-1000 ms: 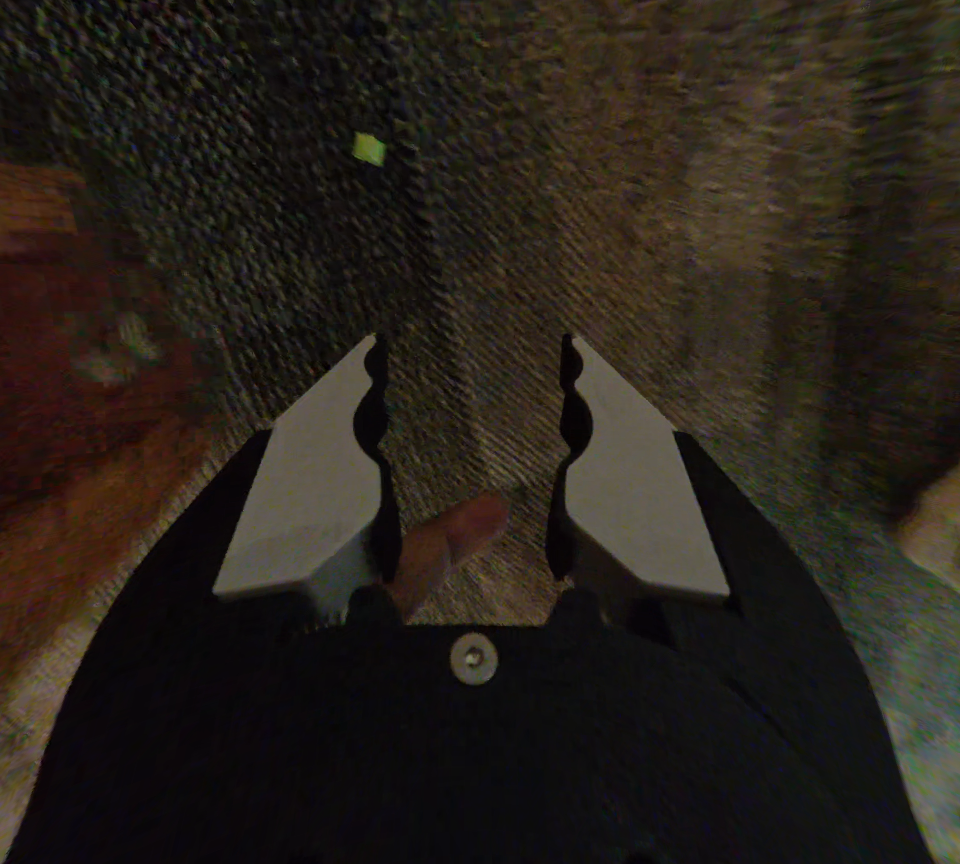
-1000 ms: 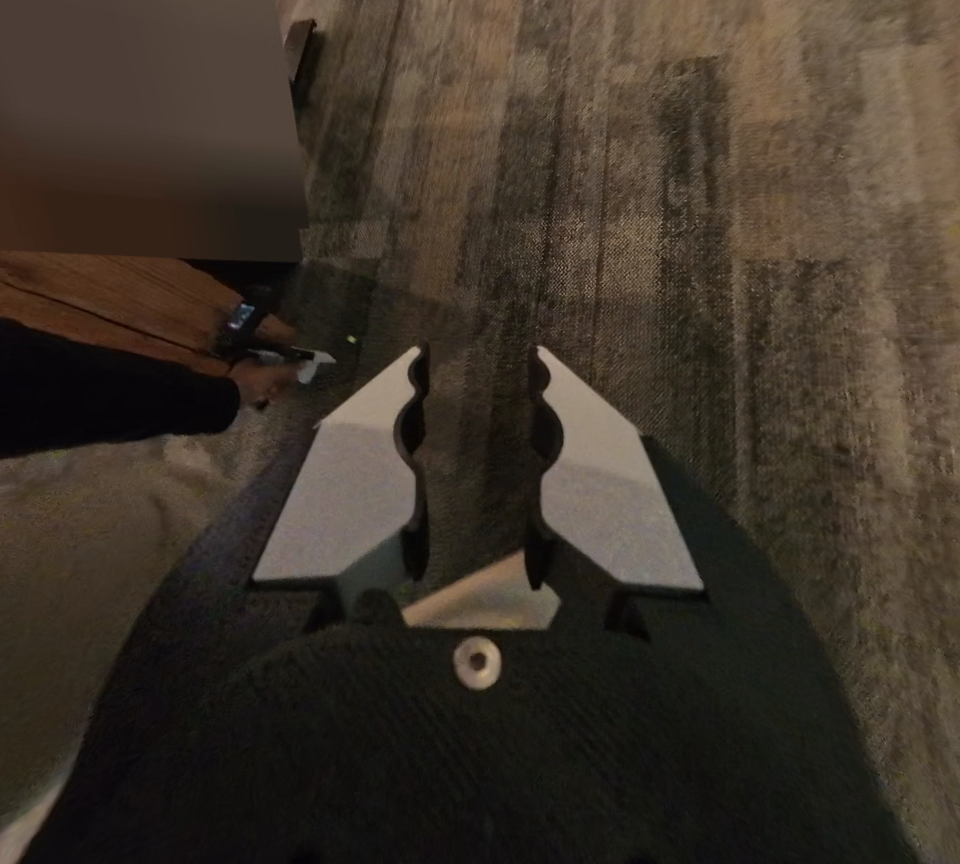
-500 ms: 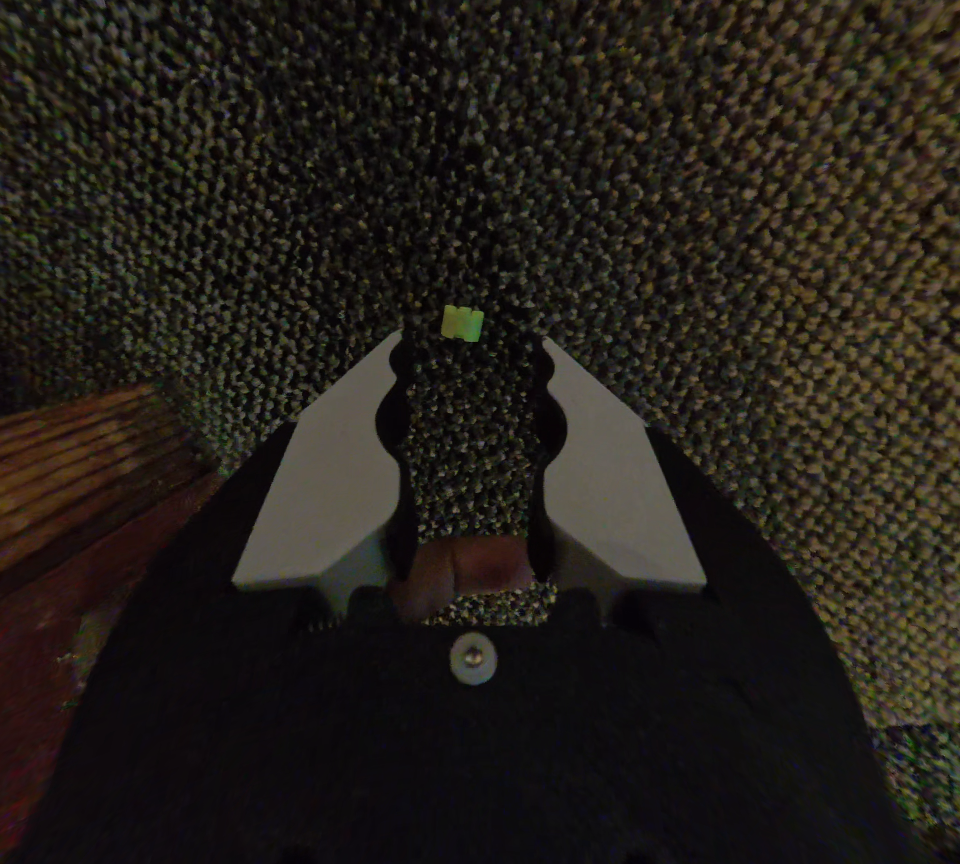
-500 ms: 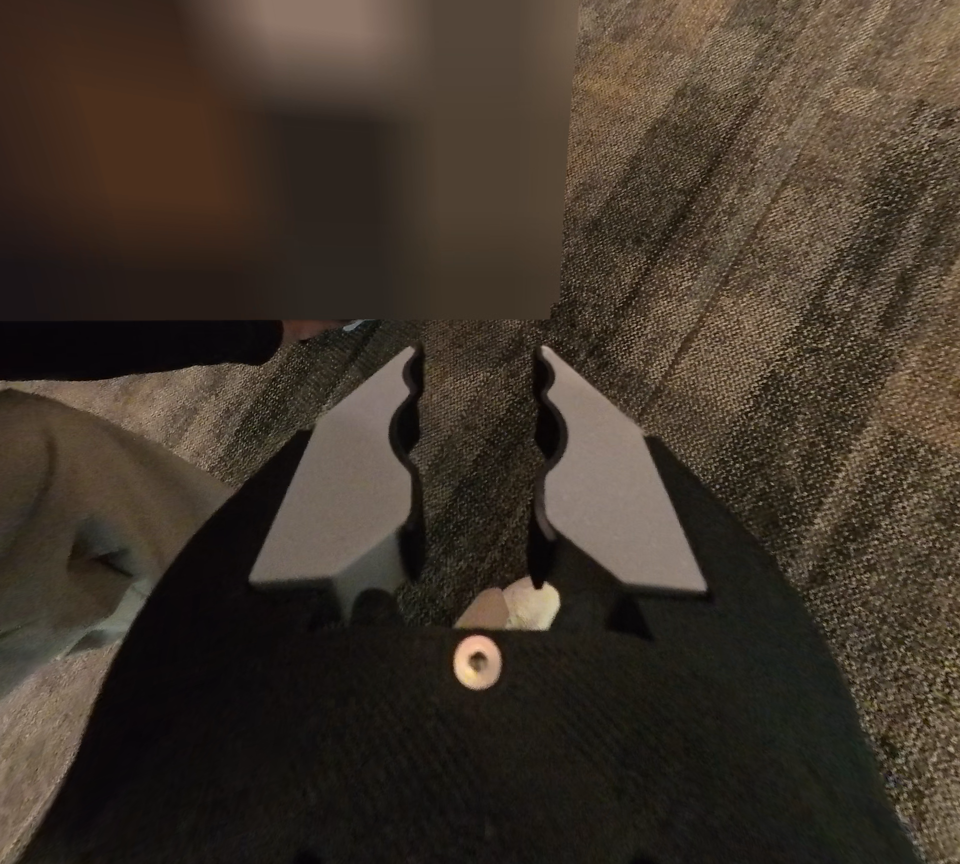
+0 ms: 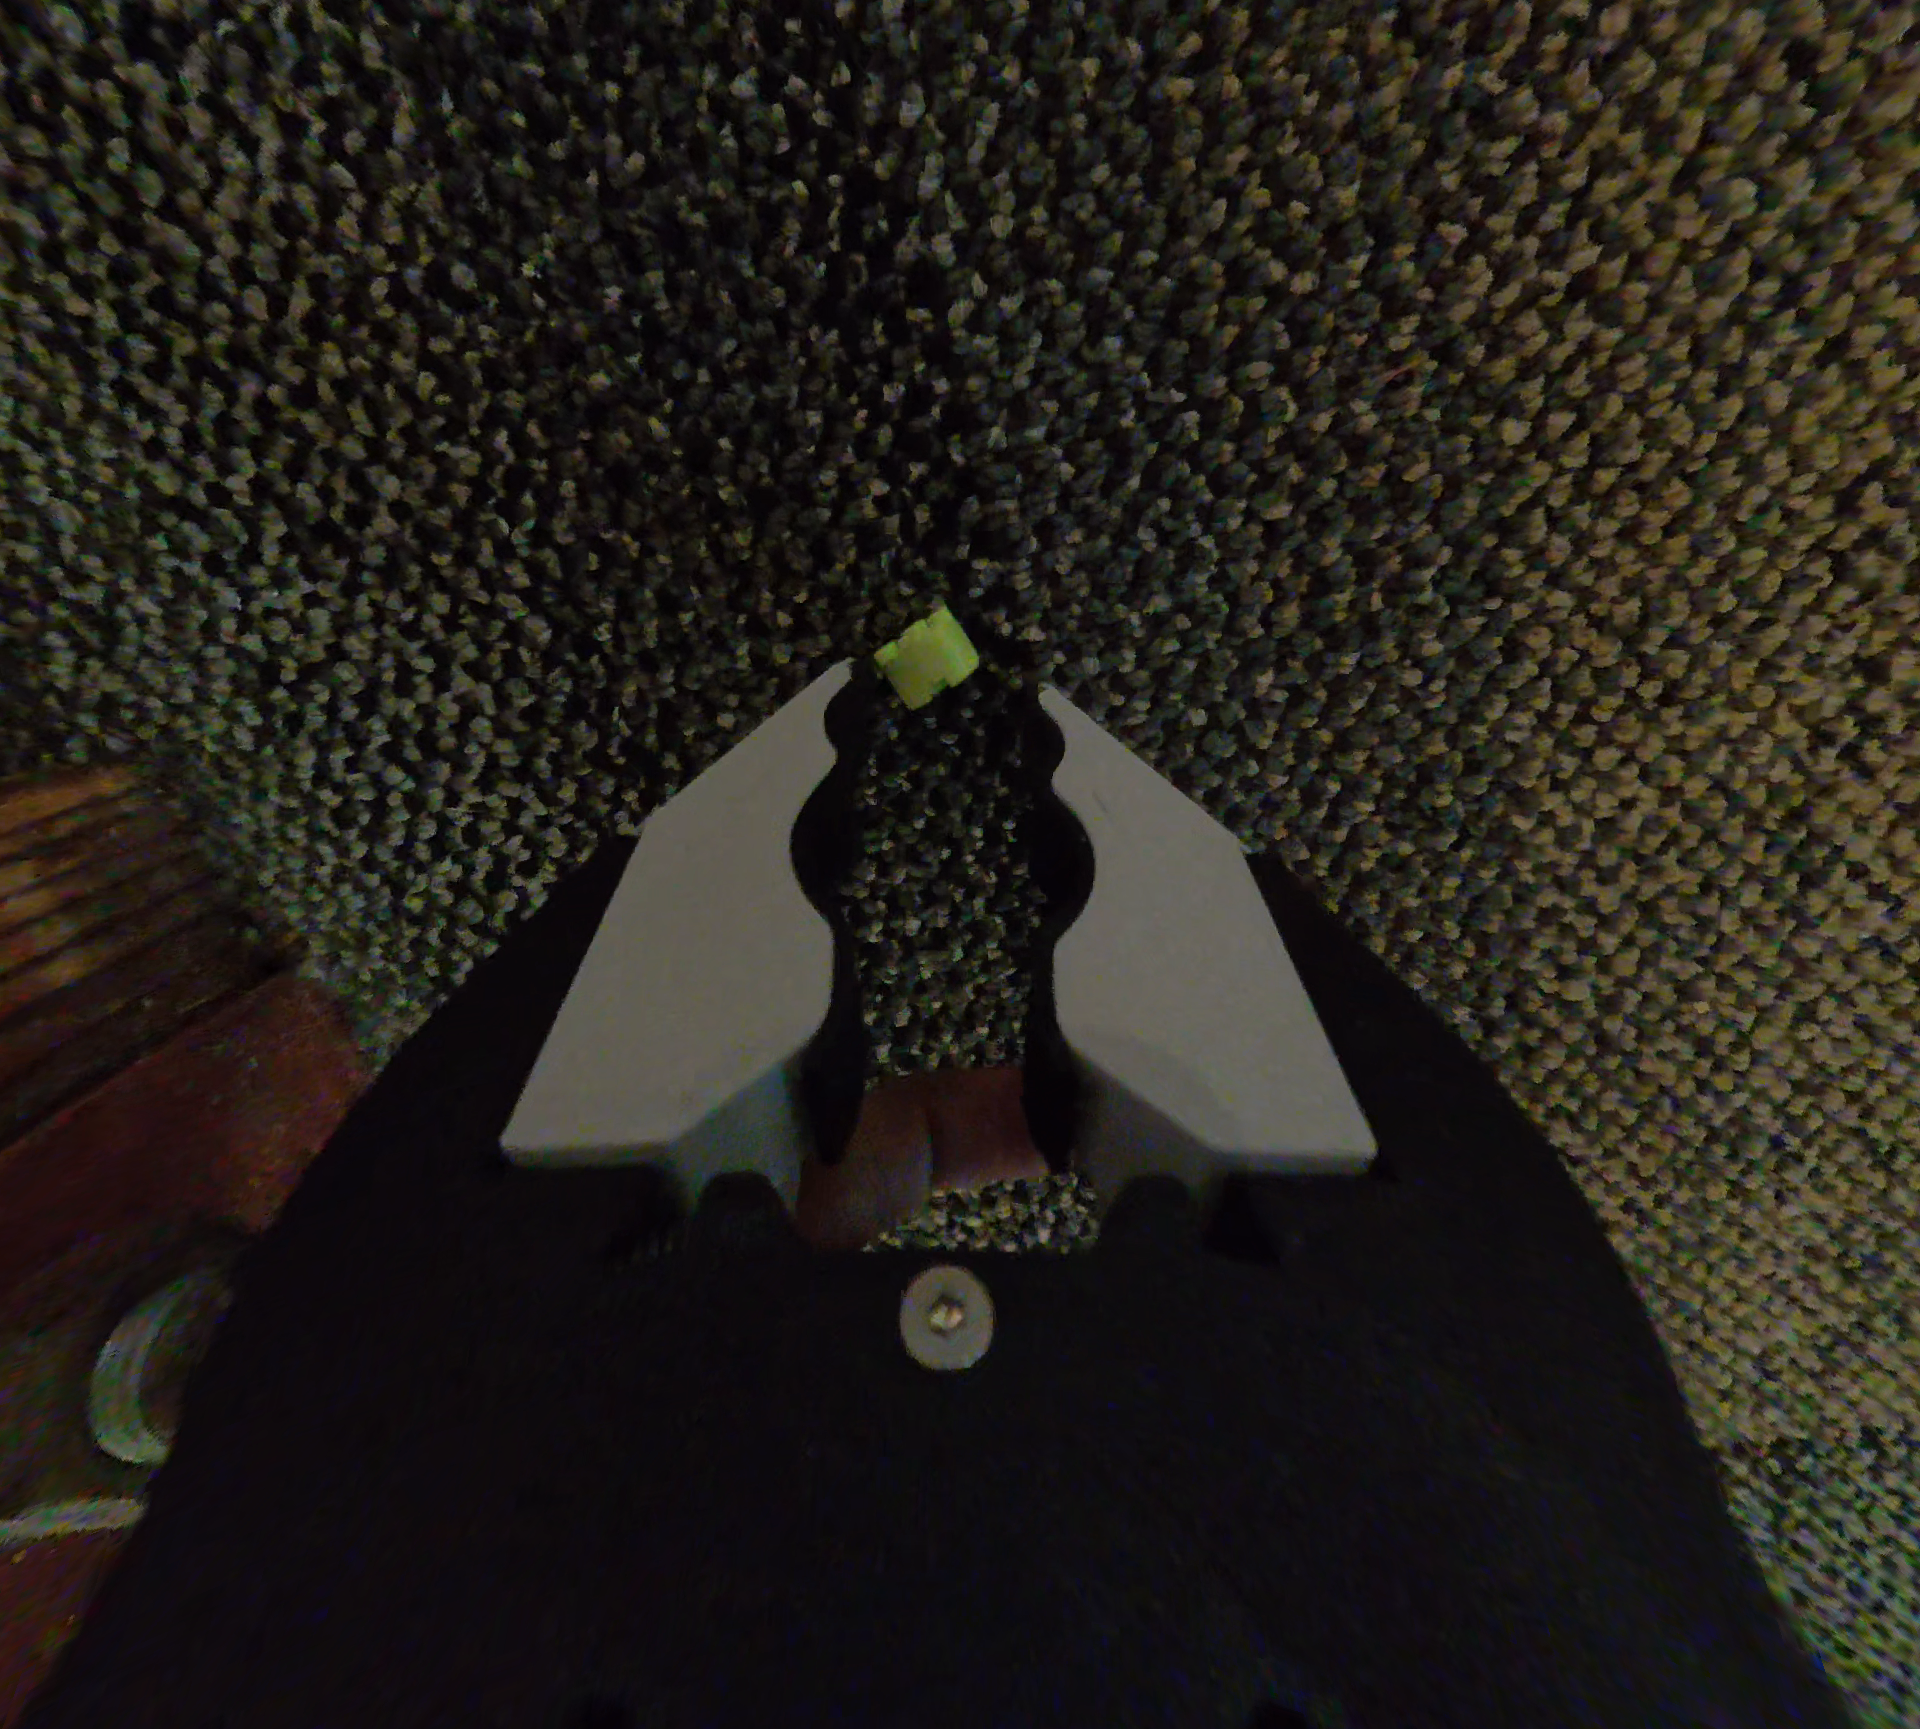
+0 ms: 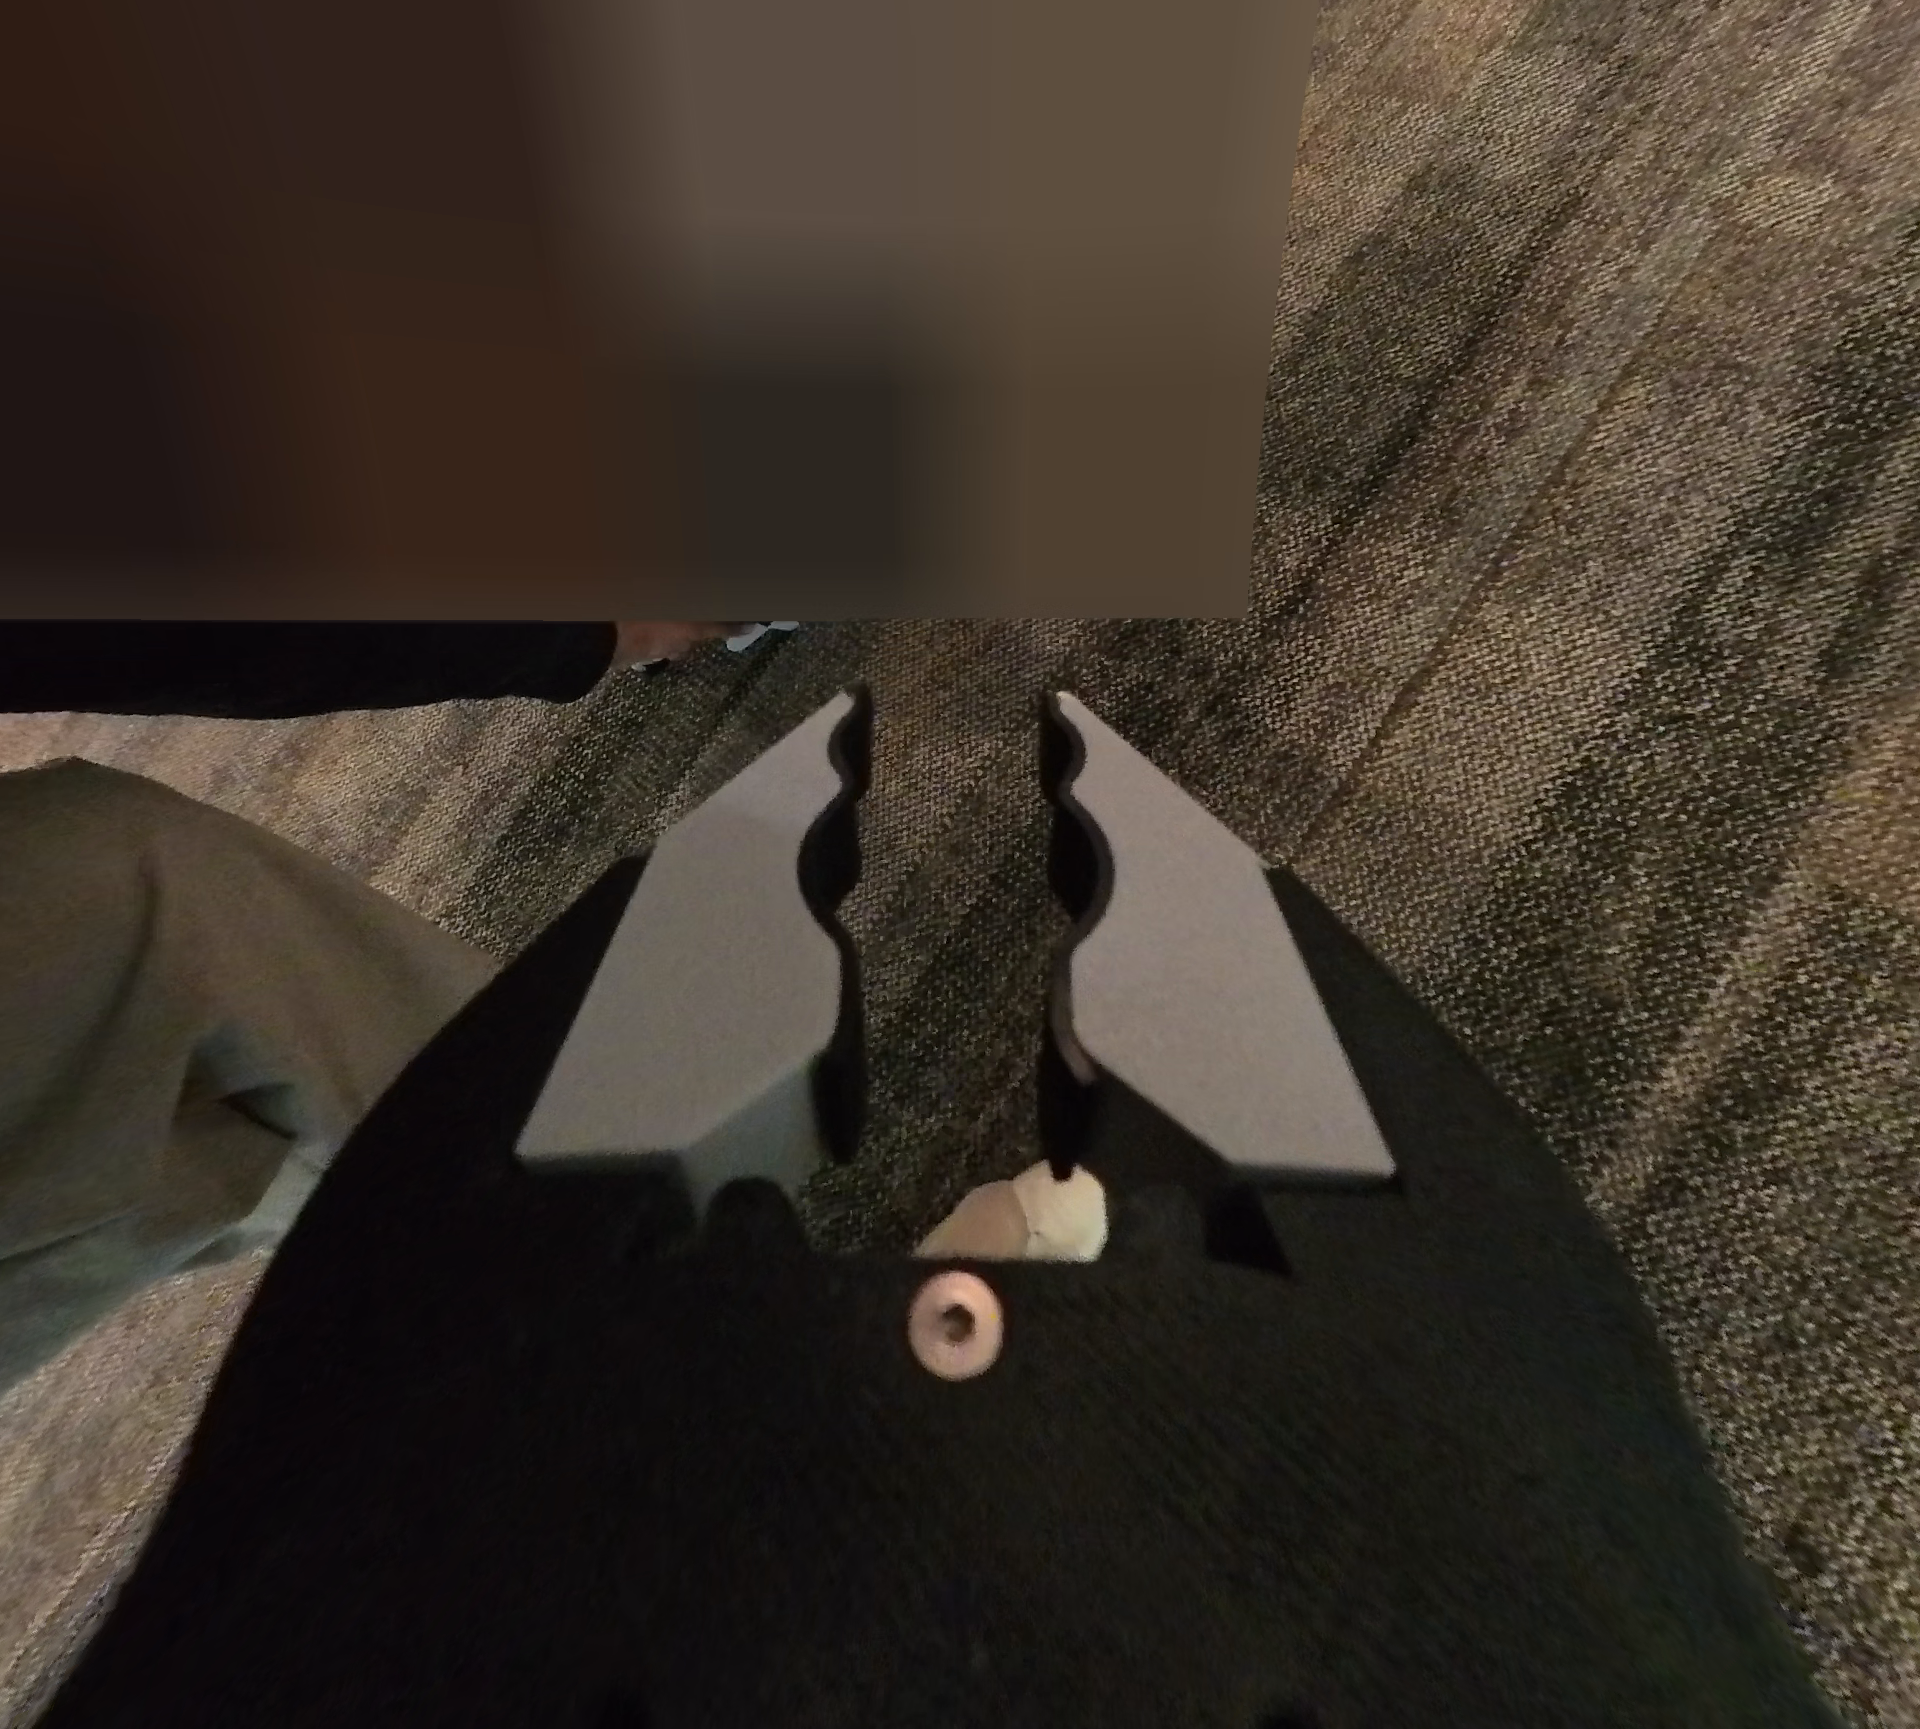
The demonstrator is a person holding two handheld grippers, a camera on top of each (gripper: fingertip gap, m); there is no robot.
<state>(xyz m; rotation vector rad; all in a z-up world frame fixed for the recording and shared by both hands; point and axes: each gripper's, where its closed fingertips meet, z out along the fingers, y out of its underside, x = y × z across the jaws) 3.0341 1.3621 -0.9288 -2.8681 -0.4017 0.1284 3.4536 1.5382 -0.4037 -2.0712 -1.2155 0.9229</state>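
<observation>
Hovering over open carpet (image 5: 1351,329), the left tongs (image 5: 943,692) gape beside a small ribbed lime-green block (image 5: 925,657), wood edge (image 5: 125,1004) leftward; right tongs (image 6: 954,708) gape empty.

Your left gripper (image 5: 940,692): carpet (image 5: 1039,277) open 10 to 3 o'clock | small green block (image 5: 925,658) at 12, at fingertips | wooden furniture (image 5: 114,1004) blocks 8–9 o'clock | your right gripper (image 6: 954,708): carpet free 12–4, trouser leg (image 6: 156,1004) at 9.

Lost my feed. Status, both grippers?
Left gripper open, small green piece at its fingertips on carpet. Right gripper open, empty. Nothing between.
</observation>
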